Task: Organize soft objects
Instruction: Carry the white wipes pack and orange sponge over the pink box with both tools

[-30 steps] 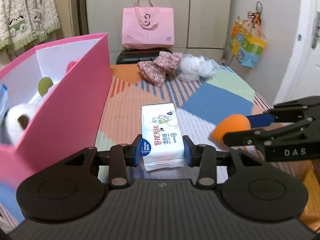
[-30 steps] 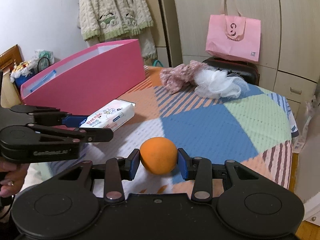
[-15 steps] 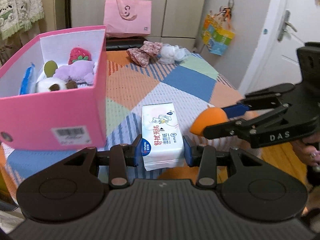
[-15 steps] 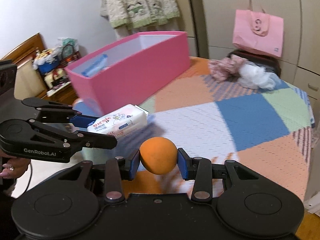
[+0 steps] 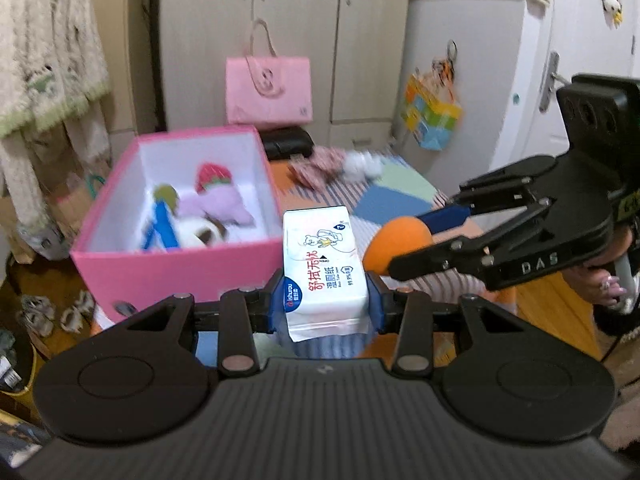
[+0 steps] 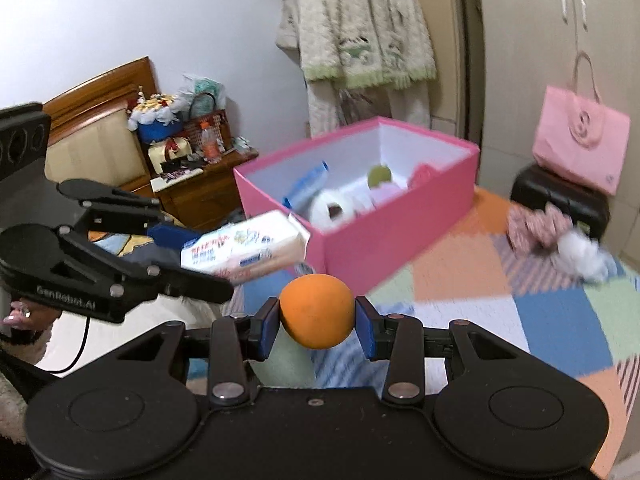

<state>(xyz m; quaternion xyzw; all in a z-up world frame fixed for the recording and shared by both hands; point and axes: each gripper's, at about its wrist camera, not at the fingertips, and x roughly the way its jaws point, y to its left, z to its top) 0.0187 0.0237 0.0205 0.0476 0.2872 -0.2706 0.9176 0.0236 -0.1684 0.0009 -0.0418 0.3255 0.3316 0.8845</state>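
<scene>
Pink box (image 5: 176, 272) is seen beside two held items: one white tissue pack (image 5: 322, 268) clamped by the left gripper (image 5: 325, 306), one orange ball (image 6: 316, 311) clamped by the right gripper (image 6: 316, 328).

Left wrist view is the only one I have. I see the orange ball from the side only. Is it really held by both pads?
Observer: Yes, the right gripper pinches the round orange foam ball between both blue pads.
Operator: What is left of the open pink cardboard box, beyond my frame?
Observer: A brown wooden bedside cabinet, cluttered on top.
Operator: Is anything else there?
Observer: A brown wooden headboard behind it.
</scene>
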